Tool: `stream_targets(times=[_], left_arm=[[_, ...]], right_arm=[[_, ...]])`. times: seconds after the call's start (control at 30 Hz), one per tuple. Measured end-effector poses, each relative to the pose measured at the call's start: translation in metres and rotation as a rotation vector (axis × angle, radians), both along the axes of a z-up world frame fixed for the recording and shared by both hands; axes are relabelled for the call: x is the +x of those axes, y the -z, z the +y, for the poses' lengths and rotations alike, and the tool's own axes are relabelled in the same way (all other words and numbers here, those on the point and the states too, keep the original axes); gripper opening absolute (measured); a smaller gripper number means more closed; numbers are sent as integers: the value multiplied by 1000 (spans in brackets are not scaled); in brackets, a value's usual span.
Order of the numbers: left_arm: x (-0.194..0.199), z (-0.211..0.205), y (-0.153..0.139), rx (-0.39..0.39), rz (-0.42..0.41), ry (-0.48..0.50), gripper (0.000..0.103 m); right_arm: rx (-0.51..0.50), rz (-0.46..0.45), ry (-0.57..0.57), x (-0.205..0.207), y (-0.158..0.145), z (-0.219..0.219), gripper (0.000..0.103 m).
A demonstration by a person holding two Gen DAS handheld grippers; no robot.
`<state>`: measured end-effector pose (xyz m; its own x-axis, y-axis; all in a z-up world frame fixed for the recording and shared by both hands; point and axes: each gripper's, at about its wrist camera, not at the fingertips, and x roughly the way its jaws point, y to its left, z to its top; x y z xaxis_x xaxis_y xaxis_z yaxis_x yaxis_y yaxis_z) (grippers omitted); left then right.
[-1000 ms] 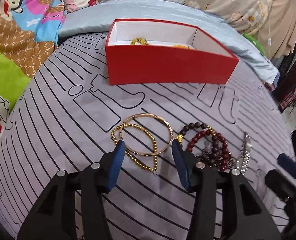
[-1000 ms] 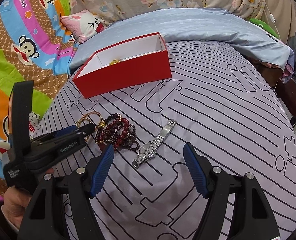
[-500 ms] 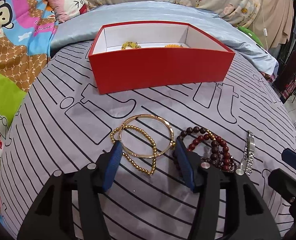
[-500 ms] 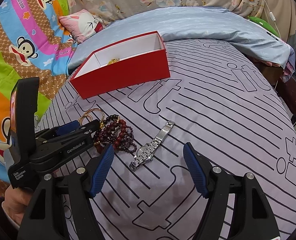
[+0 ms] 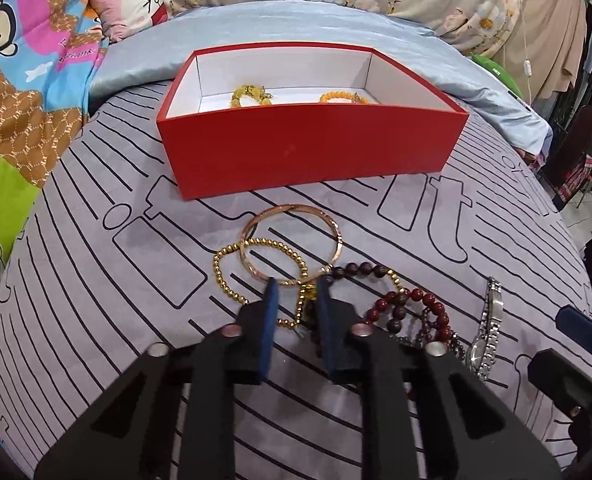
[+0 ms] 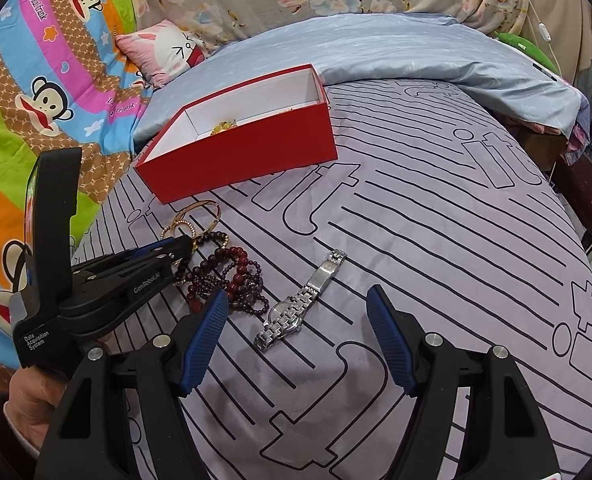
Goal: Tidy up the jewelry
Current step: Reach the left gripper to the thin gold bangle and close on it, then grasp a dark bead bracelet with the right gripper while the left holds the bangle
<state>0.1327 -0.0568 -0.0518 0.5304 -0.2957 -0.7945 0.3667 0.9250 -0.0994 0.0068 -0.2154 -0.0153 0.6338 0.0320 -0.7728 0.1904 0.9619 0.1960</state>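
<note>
Left gripper [image 5: 296,286] has just been closing — its blue pads now stand narrowly apart over the near rim of the gold bangle [image 5: 291,242] and the gold bead bracelet [image 5: 255,276], whose loops lie between them; whether the pads actually press on the jewelry cannot be told. Right gripper [image 6: 298,316] hangs spread wide above the silver watch [image 6: 300,304], touching nothing. Dark red bead strands [image 6: 223,276] lie heaped between bangle and watch on the striped bedspread [image 6: 436,240]. Behind them sits the red box [image 5: 308,148] — yellow beaded pieces [image 5: 249,94] rest inside.
</note>
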Motion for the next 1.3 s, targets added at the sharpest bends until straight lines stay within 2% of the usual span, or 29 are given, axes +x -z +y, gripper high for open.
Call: stream_targets(times=[0.23,0.37,0.5,0.7,0.8,0.87,1.07,1.3], left_arm=[[5,16,-11,-87,7,-29,16],[19,14,-12,-70,-2,-52,39],[31,7,-7,-29,-5,-54,39],[44,2,0,-4,-9,-46,33],[48,2,0,-9,-8,-45,20],[50,2,2,-16,7,-41,7],[46,6,-4,-61,15,-38,3],[24,25,-36,-156,-21,-46,3]], right_arm=[[4,-3,3,3,-2,-3,70],[5,-1,1,6,-1,-2,70],[9,2,1,8,1,-3,70],[14,6,-2,12,4,-4,70],[17,10,0,14,5,-4,70],[20,12,0,15,6,-4,70],[28,18,-11,19,8,-3,70],[35,10,-67,30,6,12,68]])
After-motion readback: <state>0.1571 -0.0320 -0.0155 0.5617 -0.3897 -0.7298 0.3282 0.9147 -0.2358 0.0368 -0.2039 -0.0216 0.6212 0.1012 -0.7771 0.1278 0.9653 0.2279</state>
